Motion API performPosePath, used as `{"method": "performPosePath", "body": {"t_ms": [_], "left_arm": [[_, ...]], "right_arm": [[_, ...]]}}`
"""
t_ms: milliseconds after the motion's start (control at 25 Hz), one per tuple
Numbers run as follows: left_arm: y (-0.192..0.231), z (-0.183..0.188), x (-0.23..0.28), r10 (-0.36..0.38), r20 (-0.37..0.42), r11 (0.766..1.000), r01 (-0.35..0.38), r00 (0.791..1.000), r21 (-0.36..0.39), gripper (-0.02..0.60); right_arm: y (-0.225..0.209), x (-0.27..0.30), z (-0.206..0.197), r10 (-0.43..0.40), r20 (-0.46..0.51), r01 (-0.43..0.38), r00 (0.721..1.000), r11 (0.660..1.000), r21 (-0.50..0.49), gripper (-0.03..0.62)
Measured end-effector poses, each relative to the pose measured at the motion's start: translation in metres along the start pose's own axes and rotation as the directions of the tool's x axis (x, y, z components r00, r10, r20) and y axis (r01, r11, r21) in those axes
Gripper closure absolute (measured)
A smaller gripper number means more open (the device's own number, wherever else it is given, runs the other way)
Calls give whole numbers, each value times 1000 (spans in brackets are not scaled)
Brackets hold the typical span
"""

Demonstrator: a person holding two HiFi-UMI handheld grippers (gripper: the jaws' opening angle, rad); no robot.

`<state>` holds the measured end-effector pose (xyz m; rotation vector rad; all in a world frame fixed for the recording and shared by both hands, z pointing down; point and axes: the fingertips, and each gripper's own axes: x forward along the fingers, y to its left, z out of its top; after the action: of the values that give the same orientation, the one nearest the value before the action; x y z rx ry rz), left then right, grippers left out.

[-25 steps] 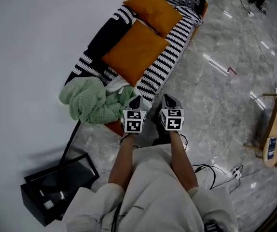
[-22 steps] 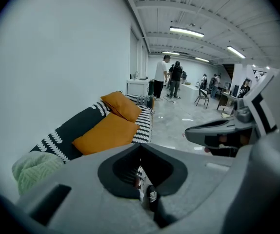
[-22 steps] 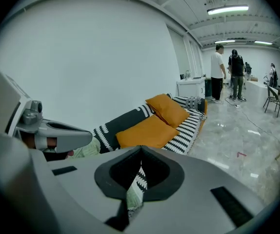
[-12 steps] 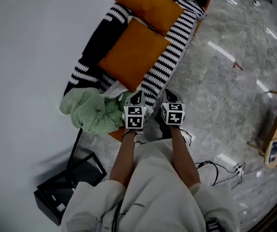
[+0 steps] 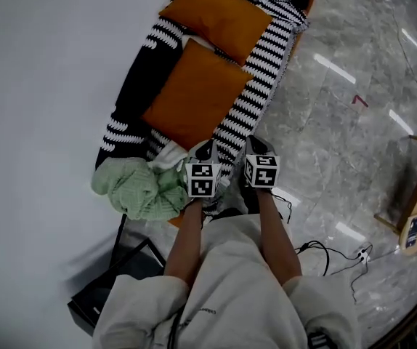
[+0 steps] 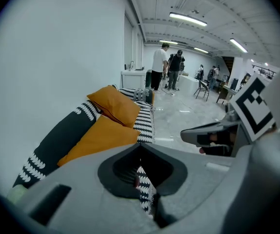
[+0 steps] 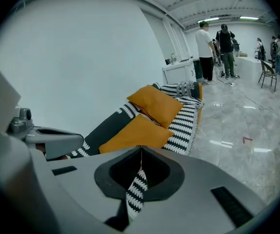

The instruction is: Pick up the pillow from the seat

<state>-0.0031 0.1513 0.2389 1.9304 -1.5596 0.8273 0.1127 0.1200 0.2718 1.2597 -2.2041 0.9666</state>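
Near orange pillow lies flat on the striped seat, untouched. A second orange pillow sits just beyond it. Against a second ago, the near pillow sits lower and larger in the head view, and the green blanket has slid toward me. I read this as approach only, no reach yet. Left gripper and right gripper hang side by side over the seat's near end, short of the pillow. Both pairs of jaws are pressed together and hold nothing. I judge they must open before any grasp.
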Motion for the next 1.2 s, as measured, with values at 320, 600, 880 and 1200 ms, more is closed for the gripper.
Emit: {"method": "performPosePath", "body": {"t_ms": [320,600,880,1200], "left_arm": [[0,5,65,-19,-32,1000,20,999,23,572],[5,-26,100,-52,-69,998,54,996,38,574],[27,-50,143,-86,-63,996,87,994,10,573],[70,-115,186,-129,-79,990,132,989,39,573]], "right_arm": [[-40,53,-32,1,-62,3,998,998,60,585],[-42,88,-62,31,-96,-28,995,999,39,585],[-40,146,-82,62,-122,-55,991,997,58,585],[-35,212,-132,73,-188,-64,979,996,54,583]]}}
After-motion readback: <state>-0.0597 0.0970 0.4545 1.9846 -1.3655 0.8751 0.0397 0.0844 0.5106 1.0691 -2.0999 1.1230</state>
